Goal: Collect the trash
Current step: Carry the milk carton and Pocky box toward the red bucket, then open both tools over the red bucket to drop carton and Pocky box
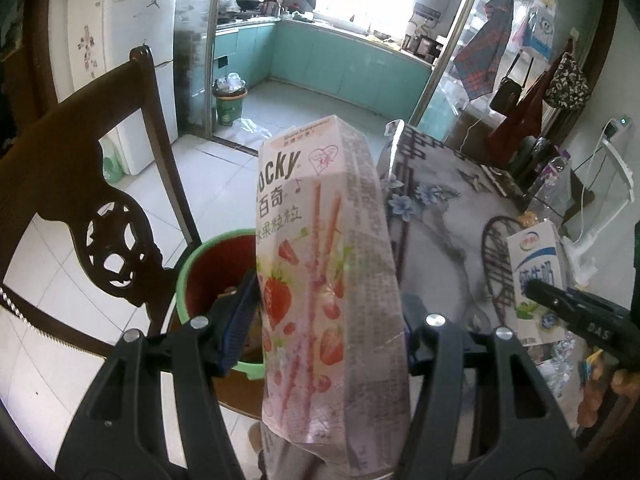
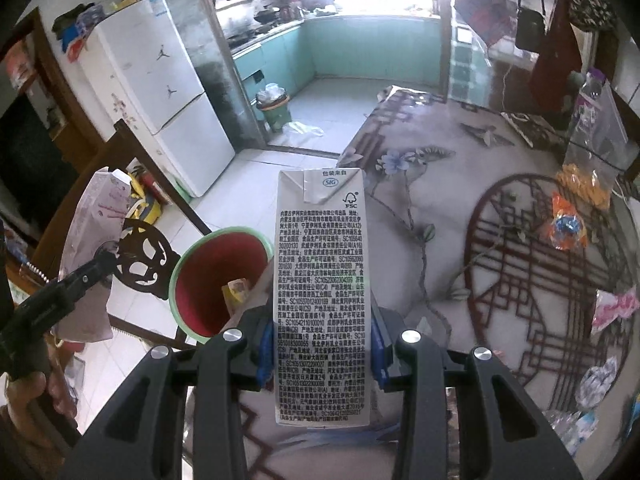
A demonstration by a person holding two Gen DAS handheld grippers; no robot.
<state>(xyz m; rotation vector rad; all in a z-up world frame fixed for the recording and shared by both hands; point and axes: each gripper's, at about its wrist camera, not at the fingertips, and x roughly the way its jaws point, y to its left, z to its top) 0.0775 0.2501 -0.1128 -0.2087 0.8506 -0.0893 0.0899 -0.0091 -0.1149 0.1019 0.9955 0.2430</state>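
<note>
- The left gripper is clamped on a pink Pocky box, pads pressing its two narrow sides; the box stands upright between the jaws, its top leaning away from the camera.
- The right gripper is closed on a grey milk carton, blue pads squeezing both sides, the printed panel facing the lens.
- Just beyond and below both loads sits the bin — green rim, red inside — on the floor beside the table edge and touching or nearly touching the dark carved chair. Some yellowish scrap already lies in it.
- In the left view the box covers the right part of the bin's mouth; in the right view the carton stands just right of the rim, over the table edge.
- Step in hand, as I judge it: carrying two pieces of trash to the bin, neither yet let go.
- Next move calls for bringing one load squarely over the opening, tipping it down, then opening the jaws; the two grippers are close together, so going one at a time would avoid a knock.
- Farther off on the patterned tablecloth more trash waits — an orange wrapper, a pink wrapper and crumpled plastic near the right edge.
</note>
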